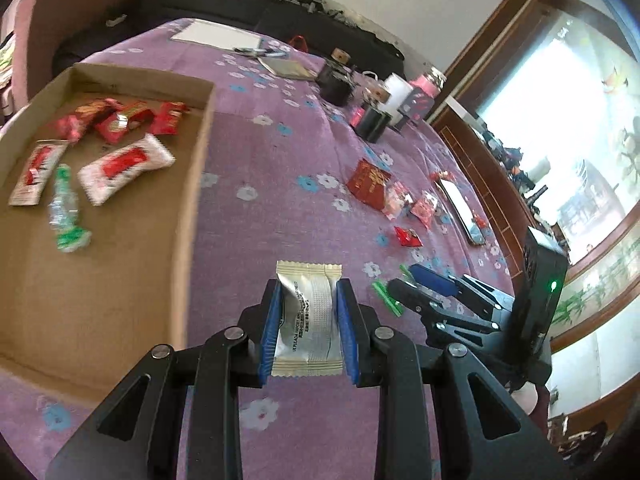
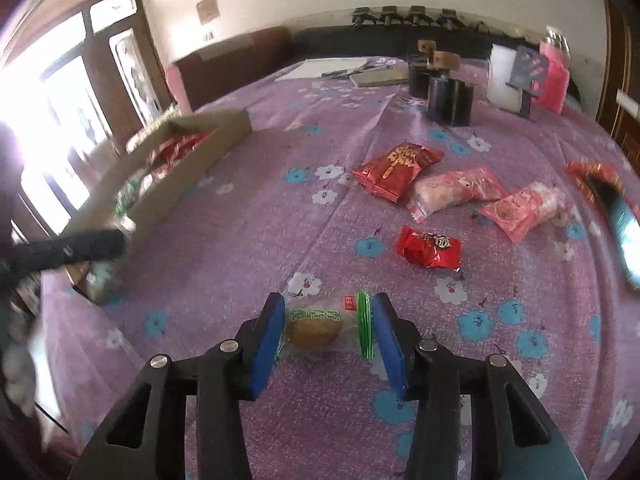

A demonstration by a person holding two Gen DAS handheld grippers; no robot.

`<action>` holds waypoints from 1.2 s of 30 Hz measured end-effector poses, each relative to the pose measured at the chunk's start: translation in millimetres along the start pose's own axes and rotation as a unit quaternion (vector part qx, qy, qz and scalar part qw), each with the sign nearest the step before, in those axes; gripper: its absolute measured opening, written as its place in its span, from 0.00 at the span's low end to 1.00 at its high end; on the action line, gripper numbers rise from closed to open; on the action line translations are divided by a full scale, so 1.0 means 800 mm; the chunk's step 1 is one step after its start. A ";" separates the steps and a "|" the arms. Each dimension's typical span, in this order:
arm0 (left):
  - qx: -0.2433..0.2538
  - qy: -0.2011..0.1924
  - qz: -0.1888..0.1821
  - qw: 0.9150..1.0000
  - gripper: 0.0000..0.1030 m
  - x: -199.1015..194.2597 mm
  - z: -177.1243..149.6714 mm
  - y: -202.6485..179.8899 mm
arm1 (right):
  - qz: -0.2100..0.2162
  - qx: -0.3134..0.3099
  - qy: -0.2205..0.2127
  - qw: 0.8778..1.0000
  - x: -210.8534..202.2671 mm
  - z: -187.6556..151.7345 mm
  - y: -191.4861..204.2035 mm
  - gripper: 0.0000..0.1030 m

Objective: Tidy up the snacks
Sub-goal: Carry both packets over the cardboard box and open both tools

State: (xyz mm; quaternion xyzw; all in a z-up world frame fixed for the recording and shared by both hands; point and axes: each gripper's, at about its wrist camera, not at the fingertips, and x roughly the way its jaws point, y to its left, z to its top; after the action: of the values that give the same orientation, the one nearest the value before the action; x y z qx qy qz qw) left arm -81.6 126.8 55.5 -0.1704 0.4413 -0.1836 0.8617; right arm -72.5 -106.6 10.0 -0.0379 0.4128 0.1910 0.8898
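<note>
Right now the left claw [image 1: 308, 324] is clamped on a silver foil snack packet with cream crimped ends [image 1: 308, 312], its blue pads pressing both long sides, and it holds the packet in the air just beside the near right wall of the shallow brown cardboard tray [image 1: 192, 216]. Inside that tray lie several red wrapped candies [image 1: 120, 118] bunched toward the far end, two white packets with red labels [image 1: 124, 168] nearer the middle, and a clear wrapper with green print [image 1: 64, 212].

The right claw [image 2: 326, 332] stands over the purple flowered cloth on the desk [image 2: 280, 240] with its jaws parted around a clear-wrapped brown pastry with green striped ends [image 2: 320, 326]. The pastry lies between the blue pads; the left pad is at the wrapper's end, the right pad just beside the other end, and I cannot tell whether either presses on it.

Farther out on the cloth lie a red packet with gold lettering [image 2: 396, 168], two pink packets [image 2: 460, 192] side by side, and a small red candy bag [image 2: 430, 246] nearest the right claw. A phone [image 2: 624, 224] lies at the right edge. Black cylindrical containers [image 2: 448, 98] stand toward the far end of the desk.
</note>
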 end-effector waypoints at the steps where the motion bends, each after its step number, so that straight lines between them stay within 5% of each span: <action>1: -0.002 -0.004 0.002 1.000 0.24 -0.005 0.000 0.004 | -0.013 -0.010 -0.002 1.000 -0.001 -0.001 0.006 0.43; 5: -0.021 -0.029 0.010 0.999 0.24 -0.039 0.001 0.035 | -0.049 -0.028 -0.013 0.998 -0.013 -0.010 0.024 0.29; 13: -0.067 -0.054 0.017 0.996 0.24 -0.069 0.005 0.095 | -0.047 0.010 -0.026 0.999 -0.033 -0.005 0.020 0.28; 19: -0.089 -0.055 0.058 0.993 0.24 -0.077 0.016 0.143 | 0.001 0.024 -0.044 0.999 -0.048 0.033 0.041 0.28; 26: -0.093 -0.040 0.111 0.989 0.24 -0.070 0.040 0.191 | 0.081 -0.008 -0.042 0.996 -0.026 0.097 0.125 0.28; 36: -0.091 -0.008 0.130 0.987 0.24 -0.044 0.055 0.222 | 0.091 -0.094 0.012 0.991 0.073 0.132 0.243 0.24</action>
State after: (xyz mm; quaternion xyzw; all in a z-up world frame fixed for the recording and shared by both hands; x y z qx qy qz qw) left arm -35.4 304.4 23.6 -0.1904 0.4677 -0.0278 0.8627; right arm -34.7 114.6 53.2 -0.0857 0.4054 0.3090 0.8560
